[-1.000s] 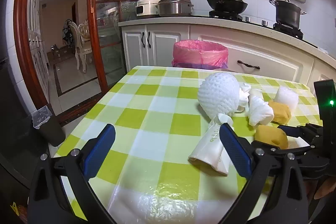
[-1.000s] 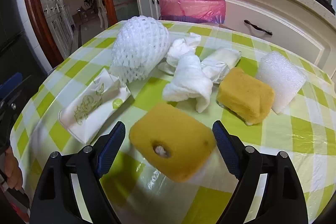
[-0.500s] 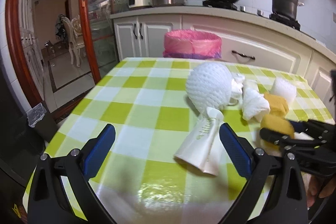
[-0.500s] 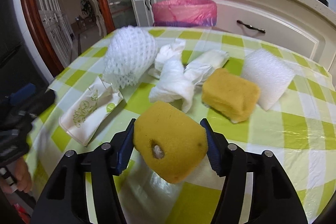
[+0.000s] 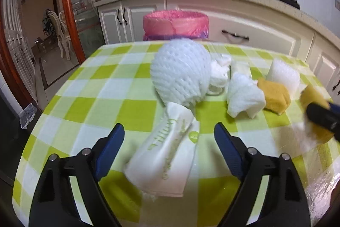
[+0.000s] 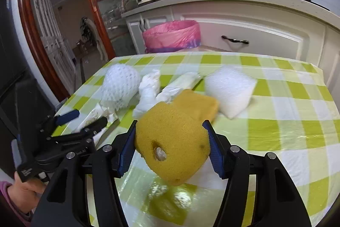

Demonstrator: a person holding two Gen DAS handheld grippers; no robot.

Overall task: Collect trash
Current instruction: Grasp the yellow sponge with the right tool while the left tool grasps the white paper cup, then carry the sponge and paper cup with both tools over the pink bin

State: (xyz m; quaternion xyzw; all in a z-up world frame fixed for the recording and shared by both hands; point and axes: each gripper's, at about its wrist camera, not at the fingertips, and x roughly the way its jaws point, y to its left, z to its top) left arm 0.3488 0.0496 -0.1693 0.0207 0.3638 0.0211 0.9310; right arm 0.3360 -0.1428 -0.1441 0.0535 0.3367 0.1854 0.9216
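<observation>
A white tissue packet point(image 5: 167, 152) lies on the green-checked table point(image 5: 85, 103), and my left gripper point(image 5: 169, 142) straddles it. Its jaws are closing, with gaps still showing between the blue pads and the packet. My right gripper point(image 6: 171, 137) is shut on a yellow sponge point(image 6: 172, 142) and holds it just above the cloth. That sponge point(image 5: 314, 99) also shows at the right edge of the left wrist view. Beyond the table's far edge stands a pink-lined bin point(image 6: 172, 35).
Behind the packet sit a white foam fruit net point(image 5: 180, 73), crumpled paper towels point(image 5: 242, 97), a second yellow sponge point(image 5: 274, 95) and a white foam pad point(image 5: 282, 73). White kitchen cabinets point(image 6: 255, 35) stand behind the bin. A hand point(image 6: 25, 188) holds the left gripper.
My right gripper shut on the yellow sponge and raised it off the cloth. My left gripper moved forward and down over the tissue packet, and its jaws narrowed.
</observation>
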